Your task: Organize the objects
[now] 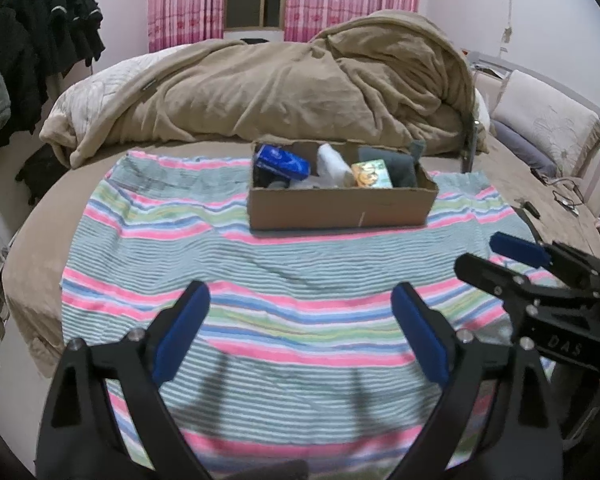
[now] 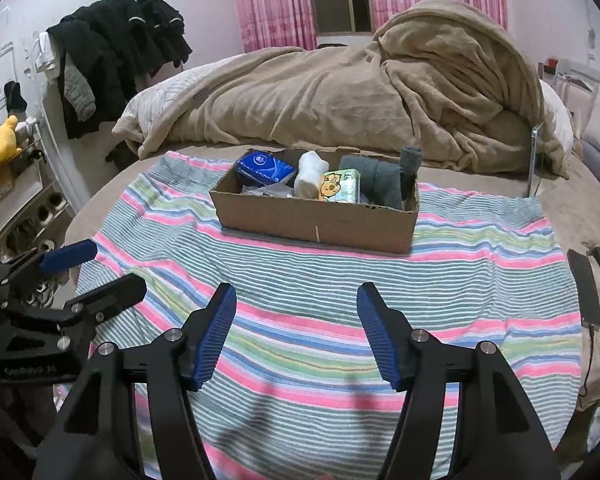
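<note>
Both grippers hang over the striped towel point(image 2: 300, 280), left gripper point(image 1: 300, 328) and right gripper point(image 2: 296, 332) with jaws apart, holding nothing. Everything sits gathered in the stiff cardboard box point(image 2: 316, 220) further up the bed: glossy blue packet point(image 2: 264, 170), soft white roll point(image 2: 310, 176), green tissue pack point(image 2: 340, 186), and grey cloth point(image 2: 384, 180), possibly socks.

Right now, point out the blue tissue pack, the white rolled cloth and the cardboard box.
blue tissue pack point(image 2: 265, 169), right wrist view, top face.
white rolled cloth point(image 2: 309, 178), right wrist view, middle of roll.
cardboard box point(image 2: 320, 220), right wrist view, front wall.
</note>
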### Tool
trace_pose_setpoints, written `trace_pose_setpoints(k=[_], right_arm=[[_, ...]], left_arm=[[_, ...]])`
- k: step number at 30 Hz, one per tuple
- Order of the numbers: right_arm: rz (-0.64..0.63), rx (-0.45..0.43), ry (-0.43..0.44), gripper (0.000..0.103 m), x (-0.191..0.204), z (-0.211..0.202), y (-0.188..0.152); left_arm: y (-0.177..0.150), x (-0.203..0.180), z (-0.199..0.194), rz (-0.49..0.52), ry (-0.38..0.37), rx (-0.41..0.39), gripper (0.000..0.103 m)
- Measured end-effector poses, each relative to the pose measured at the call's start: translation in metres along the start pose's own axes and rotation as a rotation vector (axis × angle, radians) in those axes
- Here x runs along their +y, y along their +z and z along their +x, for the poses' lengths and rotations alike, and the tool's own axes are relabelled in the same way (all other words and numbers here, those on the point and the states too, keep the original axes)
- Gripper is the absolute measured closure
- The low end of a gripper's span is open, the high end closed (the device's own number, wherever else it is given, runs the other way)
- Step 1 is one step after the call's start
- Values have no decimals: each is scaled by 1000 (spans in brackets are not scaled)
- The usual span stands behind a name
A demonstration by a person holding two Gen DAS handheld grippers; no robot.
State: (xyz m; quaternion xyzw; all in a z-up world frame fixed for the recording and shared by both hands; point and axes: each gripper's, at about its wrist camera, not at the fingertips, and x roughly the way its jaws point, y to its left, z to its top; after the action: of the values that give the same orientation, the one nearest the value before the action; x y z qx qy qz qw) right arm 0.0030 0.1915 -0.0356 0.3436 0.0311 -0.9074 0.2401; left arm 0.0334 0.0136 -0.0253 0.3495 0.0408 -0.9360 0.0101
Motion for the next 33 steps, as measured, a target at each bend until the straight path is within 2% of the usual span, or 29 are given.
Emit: trace_pose_setpoints(k=[8,33], right_arm=[[19,-10,2,37,-4,11,1],[-13,16,31,37,-1,28,5]], left_arm=[[4,9,20,-12,37,10,9],[8,11,28,-26,32,6,9]])
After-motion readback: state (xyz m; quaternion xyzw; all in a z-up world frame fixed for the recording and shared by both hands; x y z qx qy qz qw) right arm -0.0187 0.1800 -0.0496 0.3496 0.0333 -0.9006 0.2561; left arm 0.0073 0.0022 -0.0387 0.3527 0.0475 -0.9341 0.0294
